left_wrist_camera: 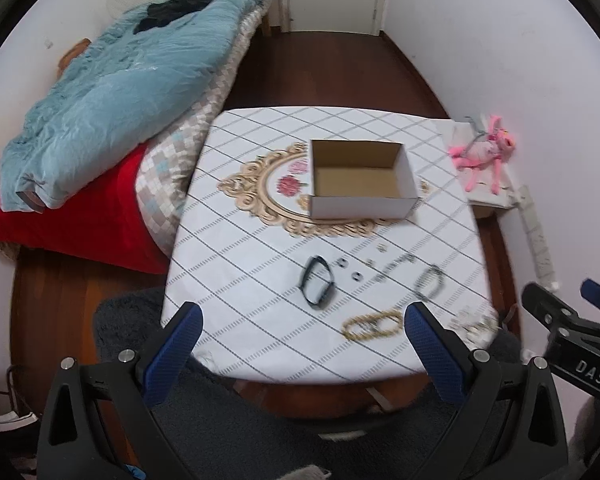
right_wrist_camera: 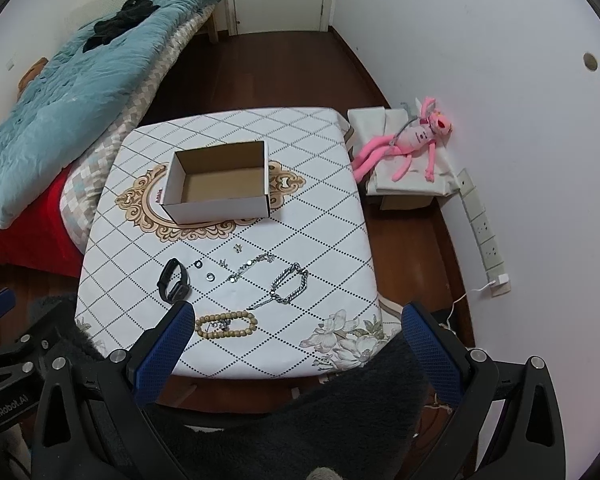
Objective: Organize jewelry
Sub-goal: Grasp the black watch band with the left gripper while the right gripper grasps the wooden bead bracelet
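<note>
An open, empty cardboard box (left_wrist_camera: 360, 178) (right_wrist_camera: 220, 182) stands mid-table on the patterned cloth. In front of it lie a black band (left_wrist_camera: 318, 282) (right_wrist_camera: 174, 280), two small rings (right_wrist_camera: 205, 270), small earrings (right_wrist_camera: 238, 247), a thin silver chain (right_wrist_camera: 250, 266), a chunky silver chain bracelet (left_wrist_camera: 430, 280) (right_wrist_camera: 290, 282) and a wooden bead bracelet (left_wrist_camera: 374, 324) (right_wrist_camera: 226, 324). My left gripper (left_wrist_camera: 304, 322) is open and empty above the table's near edge. My right gripper (right_wrist_camera: 298, 320) is open and empty, above the near edge too.
A bed with a blue quilt (left_wrist_camera: 112, 92) (right_wrist_camera: 60, 92) and red sheet stands left of the table (left_wrist_camera: 260, 320) (right_wrist_camera: 340, 240). A pink plush toy (left_wrist_camera: 484, 152) (right_wrist_camera: 408, 144) lies on a covered box to the right. A power strip (right_wrist_camera: 484, 232) runs along the wall. A dark fuzzy cushion (right_wrist_camera: 300, 428) lies below.
</note>
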### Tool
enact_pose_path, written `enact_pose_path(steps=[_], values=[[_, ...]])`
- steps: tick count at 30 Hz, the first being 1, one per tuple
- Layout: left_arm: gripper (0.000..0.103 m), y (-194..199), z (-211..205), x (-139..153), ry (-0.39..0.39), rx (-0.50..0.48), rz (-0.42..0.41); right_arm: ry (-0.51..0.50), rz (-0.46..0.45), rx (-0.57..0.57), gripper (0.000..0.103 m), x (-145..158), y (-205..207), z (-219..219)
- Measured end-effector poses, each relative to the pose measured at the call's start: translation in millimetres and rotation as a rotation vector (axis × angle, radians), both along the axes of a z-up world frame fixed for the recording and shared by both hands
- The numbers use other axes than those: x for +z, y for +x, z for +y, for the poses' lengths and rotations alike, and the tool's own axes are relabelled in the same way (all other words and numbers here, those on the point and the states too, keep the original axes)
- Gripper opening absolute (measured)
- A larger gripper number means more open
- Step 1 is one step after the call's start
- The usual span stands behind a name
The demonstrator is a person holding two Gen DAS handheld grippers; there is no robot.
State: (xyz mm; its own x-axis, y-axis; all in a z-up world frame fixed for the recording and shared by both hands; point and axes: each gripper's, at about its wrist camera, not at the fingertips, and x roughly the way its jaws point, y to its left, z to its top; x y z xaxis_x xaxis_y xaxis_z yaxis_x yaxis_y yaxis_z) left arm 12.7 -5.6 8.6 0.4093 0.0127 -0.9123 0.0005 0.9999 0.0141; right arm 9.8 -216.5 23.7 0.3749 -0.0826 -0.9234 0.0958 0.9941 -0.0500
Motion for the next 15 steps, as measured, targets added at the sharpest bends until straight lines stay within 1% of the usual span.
enact_pose_path(steps=[2, 4, 6, 8, 9, 11, 12, 13, 14, 15], values=[[0.103, 12, 3, -19, 0.052, 0.007, 0.001, 0.013, 0.031, -0.012, 0.103, -17, 8, -1], [0.103, 20, 8, -37, 0.084, 0.014, 0.011, 0.034, 0.076, -0.015, 0.103, -42, 18, 0], [0.103, 27, 11, -56, 0.094, 0.015, 0.041, 0.034, 0.122, -0.013, 0.103, -68, 26, 3], [0.103, 36, 15, -81, 0.102, 0.019, 0.081, 0.04, 0.163, -0.01, 0.103, -95, 31, 7], [0.103, 37, 15, -87, 0.102, 0.019, 0.093, 0.046, 0.19, -0.007, 0.103, -112, 35, 10], [0.103, 43, 17, -111, 0.111, 0.021, 0.132, 0.046, 0.228, -0.01, 0.098, -138, 40, 15], [0.103, 44, 17, -116, 0.109, 0.02, 0.142, 0.044, 0.257, -0.014, 0.093, -156, 43, 17], [0.103, 47, 17, -129, 0.097, 0.016, 0.16, 0.049, 0.274, -0.018, 0.088, -168, 44, 18], [0.102, 49, 18, -137, 0.096, 0.016, 0.178, 0.052, 0.295, -0.025, 0.086, -182, 46, 20], [0.102, 50, 18, -142, 0.094, 0.016, 0.19, 0.053, 0.314, -0.028, 0.081, -195, 47, 22]])
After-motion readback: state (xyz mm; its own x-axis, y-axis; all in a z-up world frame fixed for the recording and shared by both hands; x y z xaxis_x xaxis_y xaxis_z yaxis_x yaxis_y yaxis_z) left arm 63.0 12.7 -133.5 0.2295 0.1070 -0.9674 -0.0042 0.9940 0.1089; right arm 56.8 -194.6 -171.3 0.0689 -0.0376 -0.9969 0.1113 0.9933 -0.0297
